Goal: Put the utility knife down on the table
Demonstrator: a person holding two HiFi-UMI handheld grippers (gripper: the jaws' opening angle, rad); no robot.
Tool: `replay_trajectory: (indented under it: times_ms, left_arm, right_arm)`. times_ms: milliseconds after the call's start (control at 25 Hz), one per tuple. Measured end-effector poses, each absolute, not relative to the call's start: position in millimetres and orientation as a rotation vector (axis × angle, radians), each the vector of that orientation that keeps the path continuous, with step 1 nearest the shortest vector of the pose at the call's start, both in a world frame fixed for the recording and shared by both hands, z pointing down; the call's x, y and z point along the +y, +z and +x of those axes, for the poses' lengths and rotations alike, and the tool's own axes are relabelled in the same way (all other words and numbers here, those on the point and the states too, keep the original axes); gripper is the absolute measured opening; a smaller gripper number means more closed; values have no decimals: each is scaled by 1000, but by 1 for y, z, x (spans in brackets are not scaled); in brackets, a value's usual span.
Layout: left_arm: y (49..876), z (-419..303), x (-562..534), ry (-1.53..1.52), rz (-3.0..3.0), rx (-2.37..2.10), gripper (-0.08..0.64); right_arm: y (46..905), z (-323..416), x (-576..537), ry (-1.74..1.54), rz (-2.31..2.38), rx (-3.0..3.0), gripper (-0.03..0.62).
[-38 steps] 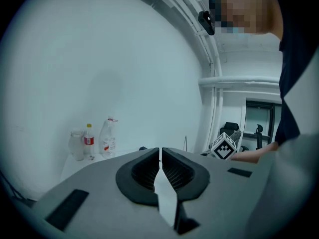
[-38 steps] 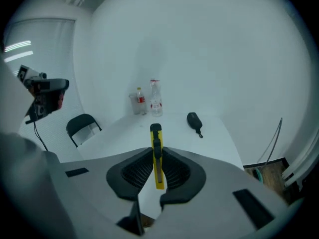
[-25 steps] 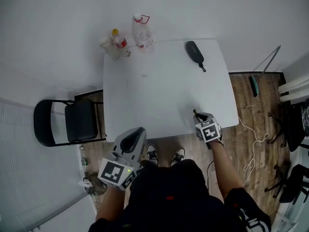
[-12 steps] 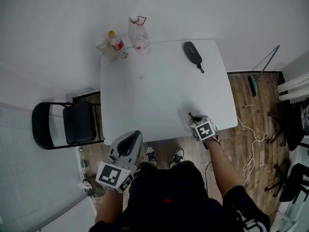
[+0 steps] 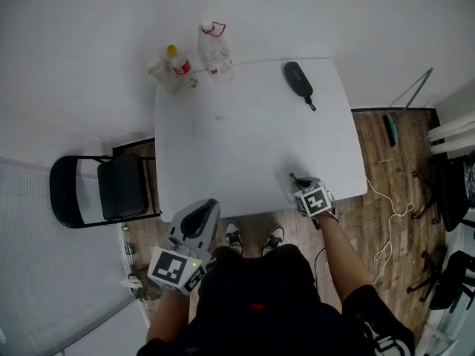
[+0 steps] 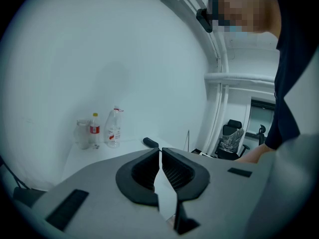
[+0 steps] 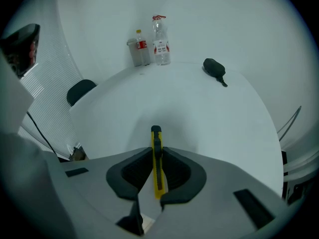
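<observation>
The utility knife (image 7: 156,133) is yellow with a black tip and stands on edge between the pads of my right gripper (image 7: 157,152), which is shut on it. Its tip juts out beyond the fingertips, pointing down at the white table (image 7: 199,113). In the head view my right gripper (image 5: 300,185) is low over the table's front right corner, and the knife tip (image 5: 294,176) shows as a small dark point just above the surface. Whether the tip touches the table I cannot tell. My left gripper (image 5: 198,219) hangs off the table's front left edge, shut and empty (image 6: 160,154).
At the table's far left corner stand a tall clear bottle (image 5: 214,50), a small red-labelled bottle (image 5: 178,63) and a clear jar (image 5: 161,71). A black case (image 5: 297,80) lies at the far right. A black folding chair (image 5: 107,189) stands left of the table (image 5: 245,132).
My right gripper has sunk toward the table with the knife in it, mostly in the first half second. The left gripper has stayed where it was.
</observation>
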State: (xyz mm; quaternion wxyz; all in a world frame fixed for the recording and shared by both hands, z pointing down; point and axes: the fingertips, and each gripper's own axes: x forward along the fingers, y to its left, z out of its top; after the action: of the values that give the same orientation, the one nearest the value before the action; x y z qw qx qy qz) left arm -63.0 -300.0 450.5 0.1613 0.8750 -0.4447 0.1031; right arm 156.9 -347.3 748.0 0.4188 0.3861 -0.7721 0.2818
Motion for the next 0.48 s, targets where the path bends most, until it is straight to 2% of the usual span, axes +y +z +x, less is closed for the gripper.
replay_trajectory:
  times_ms: [480]
  left_arm:
    - [450, -63, -300, 253, 2485, -1241, 37]
  right_arm:
    - [746, 155, -347, 679, 961, -1923, 66]
